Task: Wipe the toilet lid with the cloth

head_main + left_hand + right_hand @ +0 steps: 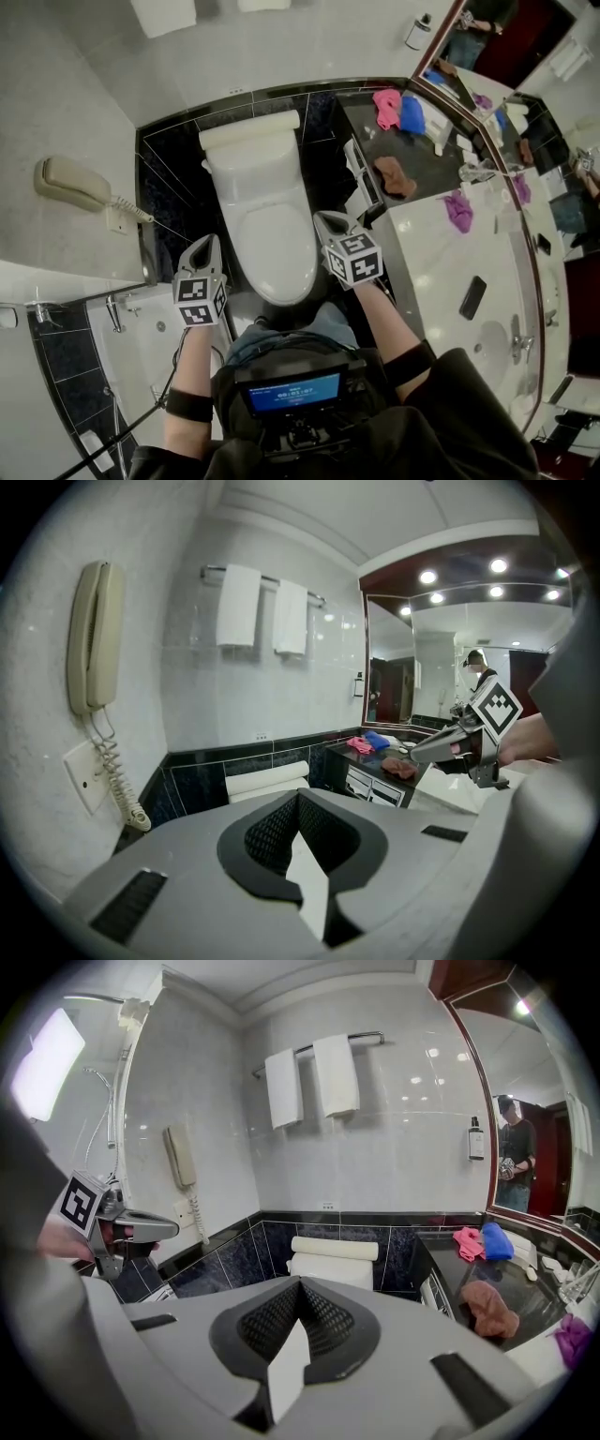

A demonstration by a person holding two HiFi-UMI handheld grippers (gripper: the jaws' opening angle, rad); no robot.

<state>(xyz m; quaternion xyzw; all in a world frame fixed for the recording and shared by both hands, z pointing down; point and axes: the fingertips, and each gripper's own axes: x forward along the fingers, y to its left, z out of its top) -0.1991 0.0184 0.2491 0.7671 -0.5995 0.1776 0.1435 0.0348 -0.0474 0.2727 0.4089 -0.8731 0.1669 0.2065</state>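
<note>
The white toilet stands with its lid down in the middle of the head view. My left gripper hangs shut and empty at the lid's left front, and my right gripper hangs shut and empty at its right side. Neither holds a cloth. On the dark counter right of the toilet lie a pink cloth, a blue cloth and a brown cloth. A purple cloth lies on the white counter. The right gripper view shows the cistern ahead and the brown cloth to the right.
A wall phone with a coiled cord hangs left of the toilet. Two white towels hang on a rail above the cistern. A dark phone and a basin are on the white counter, under a large mirror.
</note>
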